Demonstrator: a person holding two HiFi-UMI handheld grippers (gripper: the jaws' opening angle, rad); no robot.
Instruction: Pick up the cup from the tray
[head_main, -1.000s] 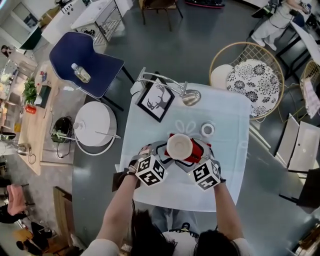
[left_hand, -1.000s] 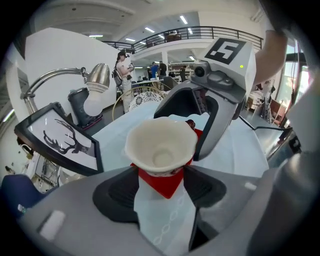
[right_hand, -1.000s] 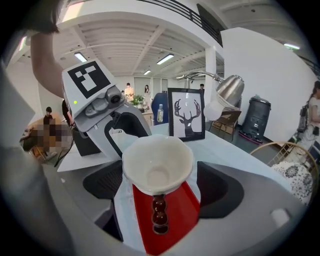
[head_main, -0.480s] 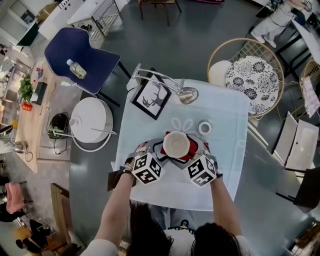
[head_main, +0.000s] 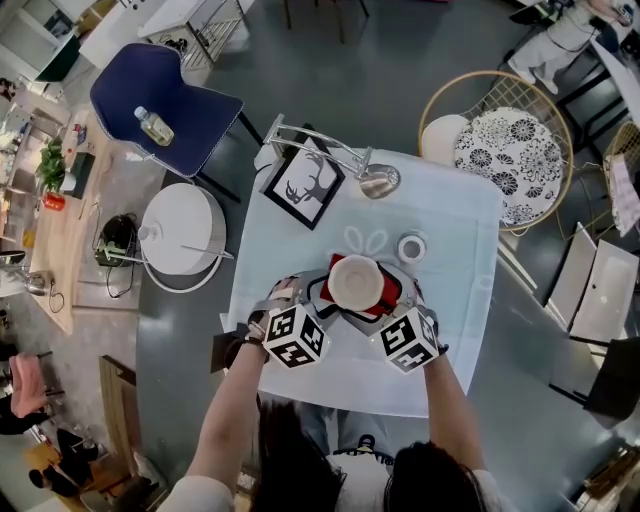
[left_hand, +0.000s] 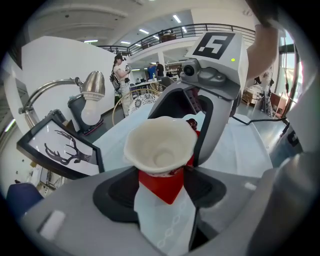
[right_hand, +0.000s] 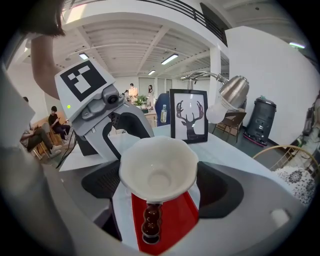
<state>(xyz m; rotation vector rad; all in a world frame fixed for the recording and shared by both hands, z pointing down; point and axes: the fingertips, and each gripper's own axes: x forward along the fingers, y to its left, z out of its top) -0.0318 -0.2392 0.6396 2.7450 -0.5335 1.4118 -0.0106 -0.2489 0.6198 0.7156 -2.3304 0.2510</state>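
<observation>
Bright, even light is coming from ceiling strip lamps (right_hand: 170, 59), and only soft shadows are lying under the cup (right_hand: 159, 172). Both gripper views are bending strongly at the edges, with dark corners, and the nearest foreground is looking blurred.

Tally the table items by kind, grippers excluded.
Cup: 1
Red tray: 1
Framed deer picture: 1
Desk lamp: 1
Small white round item: 1
Total: 5
</observation>
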